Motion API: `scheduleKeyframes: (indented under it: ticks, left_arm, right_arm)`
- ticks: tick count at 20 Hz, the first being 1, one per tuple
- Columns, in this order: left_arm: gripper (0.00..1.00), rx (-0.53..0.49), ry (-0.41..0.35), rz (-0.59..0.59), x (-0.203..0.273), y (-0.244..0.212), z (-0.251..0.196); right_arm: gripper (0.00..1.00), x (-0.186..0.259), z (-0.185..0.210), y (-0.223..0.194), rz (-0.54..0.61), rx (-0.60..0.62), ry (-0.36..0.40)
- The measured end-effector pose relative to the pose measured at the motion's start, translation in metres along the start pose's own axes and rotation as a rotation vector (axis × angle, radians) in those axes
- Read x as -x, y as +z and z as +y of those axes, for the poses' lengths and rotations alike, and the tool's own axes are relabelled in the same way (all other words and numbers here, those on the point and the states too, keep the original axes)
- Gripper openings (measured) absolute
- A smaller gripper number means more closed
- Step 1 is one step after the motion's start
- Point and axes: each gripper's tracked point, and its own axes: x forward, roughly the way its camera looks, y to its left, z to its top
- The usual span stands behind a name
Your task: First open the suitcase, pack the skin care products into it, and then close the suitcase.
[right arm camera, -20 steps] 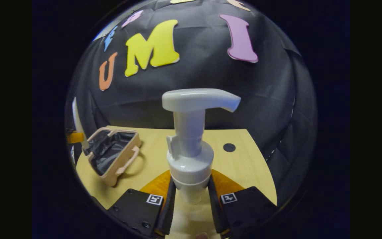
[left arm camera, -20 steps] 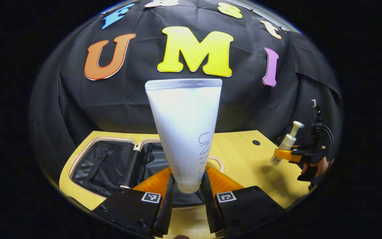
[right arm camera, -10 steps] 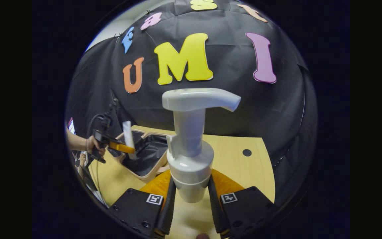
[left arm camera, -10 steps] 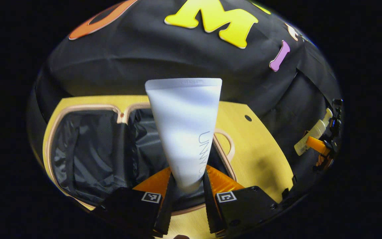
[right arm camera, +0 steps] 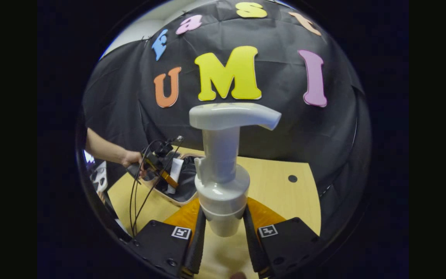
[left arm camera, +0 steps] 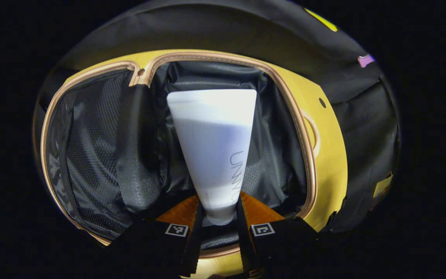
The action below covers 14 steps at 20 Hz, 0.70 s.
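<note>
- Fingers of the left gripper (left arm camera: 218, 232) clamp the cap end of the white tube (left arm camera: 215, 147), now tipped down over the open suitcase (left arm camera: 304, 155); a second ago it stood above the table (right arm camera: 281, 193). Release seems next.
- Right gripper (right arm camera: 223, 238) grasps the pump bottle (right arm camera: 223, 170), held back.
- Dark-lined compartments look empty as yet.

Ahead of the left hand-held gripper (left arm camera: 218, 228), the open suitcase (left arm camera: 302, 155) gapes; its black-lined compartments lie bare, split by a fabric divider (left arm camera: 138, 155). White tube (left arm camera: 215, 147) clamped between the fingers blocks the centre line. Ahead of the right hand-held gripper (right arm camera: 223, 236), pump bottle (right arm camera: 223, 170) obstructs; bare bench (right arm camera: 285, 197) ahead-right.
</note>
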Motion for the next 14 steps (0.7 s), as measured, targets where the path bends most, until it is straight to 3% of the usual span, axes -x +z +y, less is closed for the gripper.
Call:
scheduleKeyframes:
  ticks: [3,4,6,10,12,13,14]
  left_arm:
    - [0.45,0.015,0.003,0.064,-0.003,0.001,0.001]
    - [0.39,0.024,0.02,0.073,-0.005,0.002,0.003]
    - [0.49,0.025,0.073,0.107,-0.008,-0.006,0.01]
    - [0.62,0.073,0.075,0.074,-0.004,-0.005,0.004]
    - [0.75,0.082,0.07,0.003,0.014,-0.001,-0.004]
    - [0.95,0.083,0.037,-0.058,0.027,0.002,-0.012]
    - [0.86,0.105,-0.012,-0.14,0.041,0.009,-0.02]
  right_arm:
    - [0.46,-0.004,0.013,-0.001,0.014,-0.026,0.039]
    - [0.46,-0.005,0.016,-0.001,0.019,-0.04,0.044]
    - [0.46,-0.008,0.021,0.004,0.021,-0.03,0.049]
    - [0.46,-0.026,0.029,0.013,0.047,-0.014,0.078]
    - [0.46,-0.045,0.037,0.018,0.079,-0.024,0.091]
    - [0.46,-0.057,0.048,0.024,0.094,-0.045,0.115]
    - [0.45,-0.07,0.063,0.03,0.113,-0.076,0.156]
